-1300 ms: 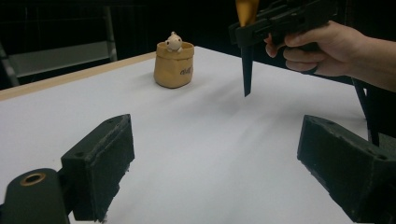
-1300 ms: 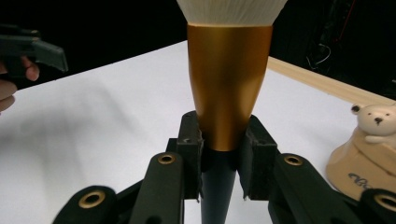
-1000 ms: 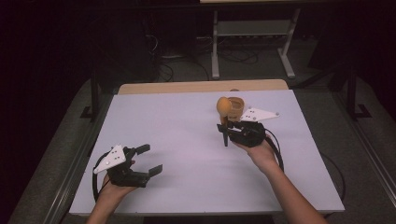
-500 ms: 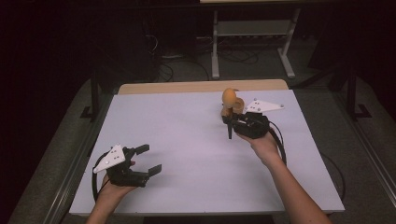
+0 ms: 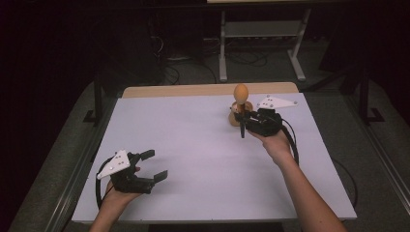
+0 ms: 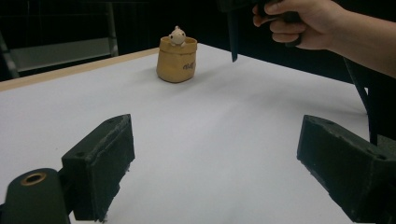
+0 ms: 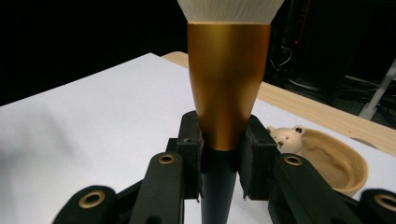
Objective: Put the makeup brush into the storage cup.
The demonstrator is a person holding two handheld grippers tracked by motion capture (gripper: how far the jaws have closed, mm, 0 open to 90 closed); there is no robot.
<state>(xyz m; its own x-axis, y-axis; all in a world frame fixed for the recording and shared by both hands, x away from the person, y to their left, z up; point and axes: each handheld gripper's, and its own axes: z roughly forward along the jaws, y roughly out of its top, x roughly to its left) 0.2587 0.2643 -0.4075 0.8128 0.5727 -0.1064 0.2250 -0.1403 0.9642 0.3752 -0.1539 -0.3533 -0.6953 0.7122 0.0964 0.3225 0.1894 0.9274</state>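
Since the earlier frame, the makeup brush (image 5: 241,104) has been lifted and carried farther back by the right gripper (image 5: 246,120), whose jaws are closed on its gold ferrule. Beside it, the bear cup (image 7: 327,158) is seen open-topped. The left gripper (image 5: 152,166) is held wide open, empty, on the white table (image 5: 193,145).

In the right gripper view, the brush (image 7: 228,88) is cut off by the top edge across its pale bristles, and its dark handle runs out at the bottom edge. The pot (image 7: 335,161) is partly hidden behind the right gripper (image 7: 227,156). In the left gripper view, the frame's top cuts off the brush handle. Lettering on the pot is too small to read.
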